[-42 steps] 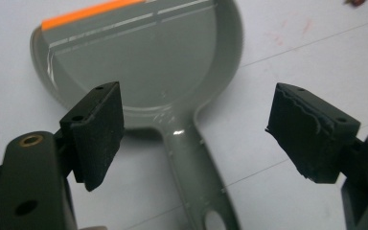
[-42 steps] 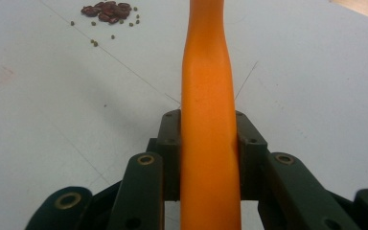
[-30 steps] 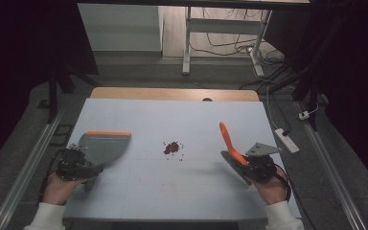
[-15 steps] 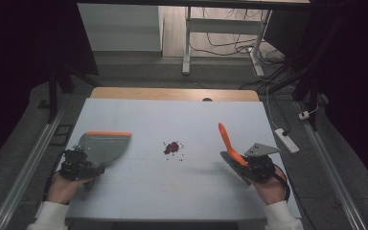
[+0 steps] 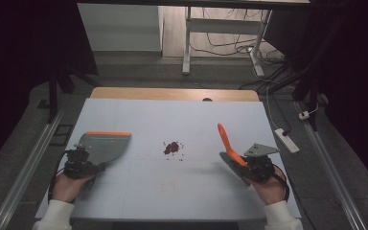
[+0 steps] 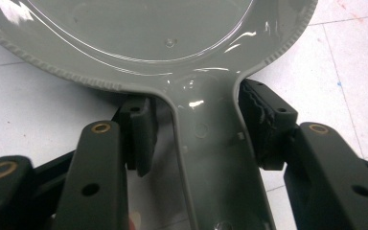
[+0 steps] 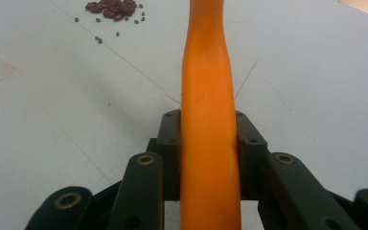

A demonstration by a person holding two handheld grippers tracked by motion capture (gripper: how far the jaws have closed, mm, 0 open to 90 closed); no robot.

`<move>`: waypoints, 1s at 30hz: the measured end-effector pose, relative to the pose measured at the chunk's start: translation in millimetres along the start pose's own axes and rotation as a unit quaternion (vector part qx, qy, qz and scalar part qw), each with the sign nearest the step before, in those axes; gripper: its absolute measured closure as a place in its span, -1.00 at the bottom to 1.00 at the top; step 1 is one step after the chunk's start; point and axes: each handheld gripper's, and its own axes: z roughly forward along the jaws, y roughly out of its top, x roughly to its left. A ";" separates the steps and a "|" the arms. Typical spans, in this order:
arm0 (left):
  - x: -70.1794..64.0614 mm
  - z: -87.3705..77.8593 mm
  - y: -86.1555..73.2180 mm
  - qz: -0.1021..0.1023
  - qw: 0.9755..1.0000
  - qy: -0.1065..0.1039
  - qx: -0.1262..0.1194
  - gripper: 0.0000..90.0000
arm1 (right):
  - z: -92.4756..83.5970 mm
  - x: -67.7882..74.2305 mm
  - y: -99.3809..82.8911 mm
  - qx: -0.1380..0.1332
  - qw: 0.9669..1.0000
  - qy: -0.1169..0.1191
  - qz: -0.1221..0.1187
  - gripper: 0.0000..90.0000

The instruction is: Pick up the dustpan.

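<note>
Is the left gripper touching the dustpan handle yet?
Partly. In the left gripper view, the one pad presses the dustpan handle, the other pad stands off with table showing between. The jaws have just been closing.

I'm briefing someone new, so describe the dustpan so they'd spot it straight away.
On the pale table, look to its left side, left of the small dark pile of beans. The dustpan lies flat there: grey, scoop-shaped, with an orange strip along its far edge, unlike the all-orange brush handle at right.

Our left gripper (image 5: 84, 163) has just been closing, one pad still off the handle between its jaws; our right gripper (image 5: 251, 167) grips tight.
</note>
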 end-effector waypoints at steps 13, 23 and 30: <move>5.3 -1.4 -2.2 -0.012 1.000 0.006 -0.026 0.37 | 1.1 0.5 0.0 0.002 1.000 0.002 -0.001 0.56; 6.6 -4.5 -4.0 0.006 0.999 0.003 -0.051 0.38 | 0.6 -0.9 -0.6 0.000 1.000 0.002 0.002 0.56; 12.1 -10.0 -5.3 0.016 0.997 -0.023 -0.074 0.38 | 0.6 -0.2 -0.6 -0.001 1.000 0.002 0.002 0.56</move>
